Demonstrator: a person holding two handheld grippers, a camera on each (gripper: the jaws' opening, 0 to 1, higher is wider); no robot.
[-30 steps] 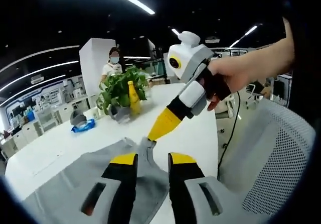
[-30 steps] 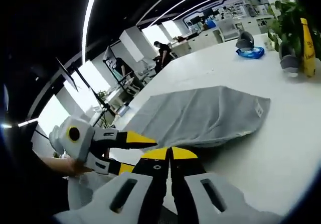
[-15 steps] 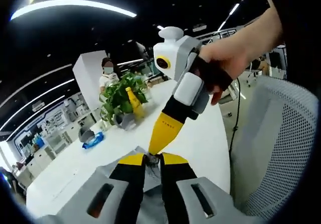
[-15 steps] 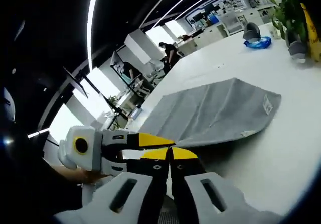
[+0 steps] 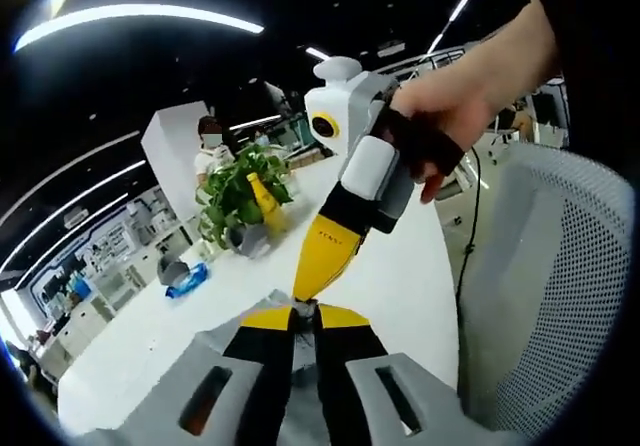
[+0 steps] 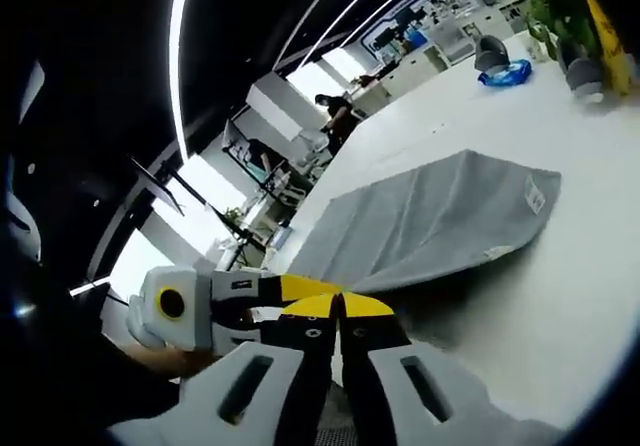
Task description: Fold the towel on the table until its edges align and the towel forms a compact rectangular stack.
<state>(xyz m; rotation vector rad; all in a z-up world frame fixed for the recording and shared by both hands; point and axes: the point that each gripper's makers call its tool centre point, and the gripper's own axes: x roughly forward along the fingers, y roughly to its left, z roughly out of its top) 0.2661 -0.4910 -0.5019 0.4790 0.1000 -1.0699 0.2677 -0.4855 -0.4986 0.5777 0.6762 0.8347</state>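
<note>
The grey towel [image 6: 430, 221] lies on the white table [image 6: 570, 296], its near part lifted into a fold, a small label [image 6: 535, 195] on its far corner. In the left gripper view, the towel [image 5: 185, 366] hangs low around my jaws. My left gripper [image 5: 305, 316] is shut on a towel corner. My right gripper [image 5: 306, 299], held by a hand [image 5: 450, 116], points down and pinches the same spot, tip to tip. In the right gripper view, my right gripper [image 6: 340, 304] is shut, with the left gripper [image 6: 305, 287] right beside it.
A potted plant [image 5: 235, 188], a yellow bottle [image 5: 263, 196] and a blue object [image 5: 186, 277] stand at the table's far end. A mesh chair [image 5: 545, 296] stands beside the table. A person [image 5: 210, 141] stands behind the plant. Bare tabletop stretches past the towel.
My left gripper's jaws, apart a second ago, have closed on the towel corner beside the right gripper's tip. Both grippers have risen a little with the cloth.
</note>
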